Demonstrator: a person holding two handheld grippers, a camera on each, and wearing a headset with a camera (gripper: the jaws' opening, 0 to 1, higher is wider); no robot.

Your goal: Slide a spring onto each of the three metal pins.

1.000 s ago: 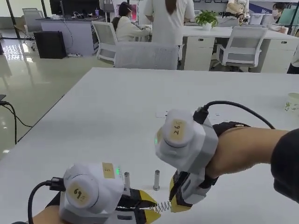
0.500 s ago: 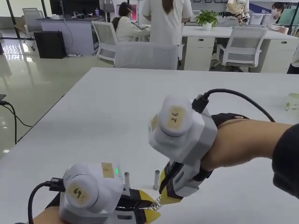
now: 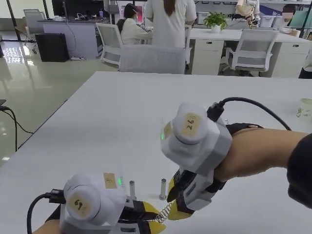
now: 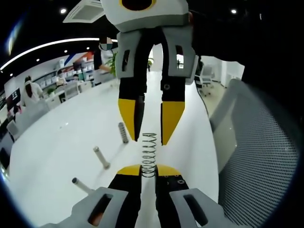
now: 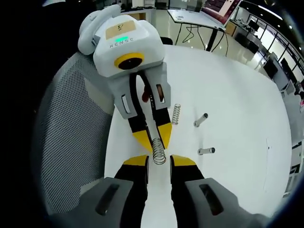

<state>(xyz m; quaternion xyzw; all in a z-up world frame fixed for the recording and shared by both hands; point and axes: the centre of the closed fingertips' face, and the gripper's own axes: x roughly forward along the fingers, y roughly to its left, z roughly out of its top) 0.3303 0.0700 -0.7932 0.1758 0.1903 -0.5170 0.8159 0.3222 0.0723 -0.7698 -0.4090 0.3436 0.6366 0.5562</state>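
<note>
A thin steel spring (image 4: 149,154) spans the gap between my two grippers, low over the white table (image 3: 122,122). My left gripper (image 4: 148,170) is shut on its near end. My right gripper (image 5: 160,161) faces the left gripper tip to tip, open, with the spring's (image 5: 158,151) other end between its yellow fingers (image 4: 172,116). Three short metal pins stand just beyond. One pin (image 4: 123,132) carries a spring; the other two pins (image 4: 101,156) (image 4: 80,185) are bare. In the head view two pins (image 3: 132,189) (image 3: 163,188) show behind the grippers.
A grey mesh chair back (image 4: 256,156) sits close beside the table edge below the grippers. A black cable (image 3: 253,112) trails from the right gripper. People and office chairs (image 3: 251,48) are at desks far behind the table.
The right gripper swung left toward the left gripper, then eased back a little. The spring stayed between the two sets of tips. The left gripper has barely moved.
</note>
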